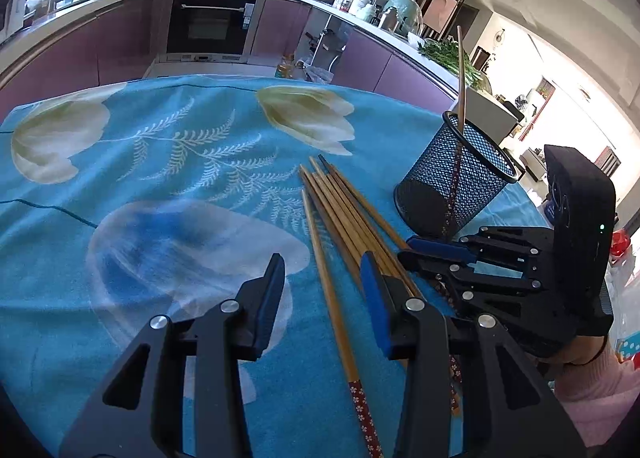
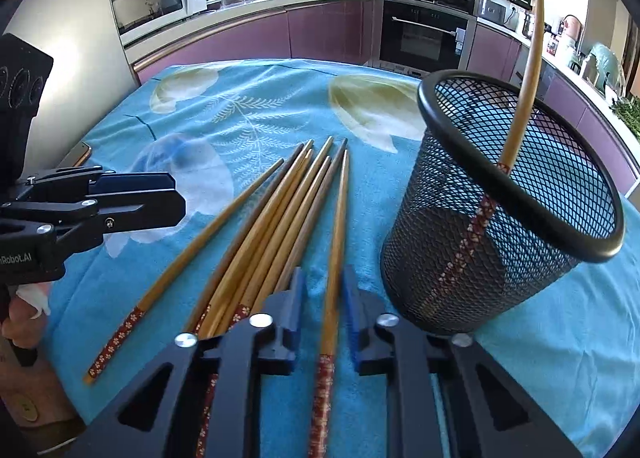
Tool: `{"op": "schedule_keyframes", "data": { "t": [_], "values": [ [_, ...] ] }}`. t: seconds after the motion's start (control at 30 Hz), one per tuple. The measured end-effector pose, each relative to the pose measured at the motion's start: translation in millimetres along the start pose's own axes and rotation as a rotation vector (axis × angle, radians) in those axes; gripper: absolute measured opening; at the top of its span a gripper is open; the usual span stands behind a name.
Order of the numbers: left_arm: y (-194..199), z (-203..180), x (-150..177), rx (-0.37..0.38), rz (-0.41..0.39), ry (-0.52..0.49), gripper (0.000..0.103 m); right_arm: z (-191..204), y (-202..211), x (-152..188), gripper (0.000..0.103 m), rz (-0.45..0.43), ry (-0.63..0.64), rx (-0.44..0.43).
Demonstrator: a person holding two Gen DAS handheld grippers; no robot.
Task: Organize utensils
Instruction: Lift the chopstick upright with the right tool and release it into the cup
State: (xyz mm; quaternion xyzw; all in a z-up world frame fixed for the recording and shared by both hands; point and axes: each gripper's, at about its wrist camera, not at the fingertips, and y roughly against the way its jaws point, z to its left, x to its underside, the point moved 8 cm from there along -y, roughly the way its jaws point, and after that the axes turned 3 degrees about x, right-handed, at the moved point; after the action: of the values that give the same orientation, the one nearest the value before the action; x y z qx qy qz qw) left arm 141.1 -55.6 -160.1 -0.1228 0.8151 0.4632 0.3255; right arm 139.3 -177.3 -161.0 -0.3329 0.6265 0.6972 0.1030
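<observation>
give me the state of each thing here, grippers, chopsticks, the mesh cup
left gripper: open, empty, over the loose chopsticks
right gripper: open, jaws either side of one chopstick, not clamped
chopstick bundle: lying flat on the blue cloth
mesh holder: upright
chopstick in holder: leaning on the rim, patterned end down

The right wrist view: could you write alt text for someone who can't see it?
The right gripper, jaws open, straddles one wooden chopstick lying on a blue floral tablecloth. More chopsticks lie fanned out to its left, a black mesh holder with one chopstick inside stands to the right, and the left gripper shows at the left edge.
</observation>
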Motion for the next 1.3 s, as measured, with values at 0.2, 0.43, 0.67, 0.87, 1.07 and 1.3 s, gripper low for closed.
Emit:
{"op": "schedule_keyframes", "data": {
  "t": [0.2,0.43,0.67,0.87,1.07,1.3],
  "values": [
    [-1.4,-0.2,3.6,-0.01,0.011,-0.011,0.039,-10.0,25.3,-0.5,0.006,-0.058,-0.048,-0.028],
    [-3.3,-6.7,4.9,-0.016,0.018,-0.038,0.039,-21.5,86.2,-14.5,0.006,-0.209,-0.08,-0.099],
    [-4.8,-9.4,6.0,-0.026,0.023,-0.051,0.039,-56.0,148.0,-42.2,0.006,-0.427,-0.147,-0.069],
    [-5.6,-9.0,6.8,-0.031,0.026,-0.049,0.039,-89.3,176.0,-76.0,0.006,-0.624,-0.223,-0.036],
    [-4.9,-7.2,7.8,-0.047,0.028,-0.048,0.038,-111.2,160.9,-101.0,0.006,-0.702,-0.287,0.0],
    [-7.5,-3.7,8.8,-0.055,0.037,-0.042,0.039,-121.6,116.1,-92.6,0.006,-0.649,-0.337,0.022]
  ]
}}
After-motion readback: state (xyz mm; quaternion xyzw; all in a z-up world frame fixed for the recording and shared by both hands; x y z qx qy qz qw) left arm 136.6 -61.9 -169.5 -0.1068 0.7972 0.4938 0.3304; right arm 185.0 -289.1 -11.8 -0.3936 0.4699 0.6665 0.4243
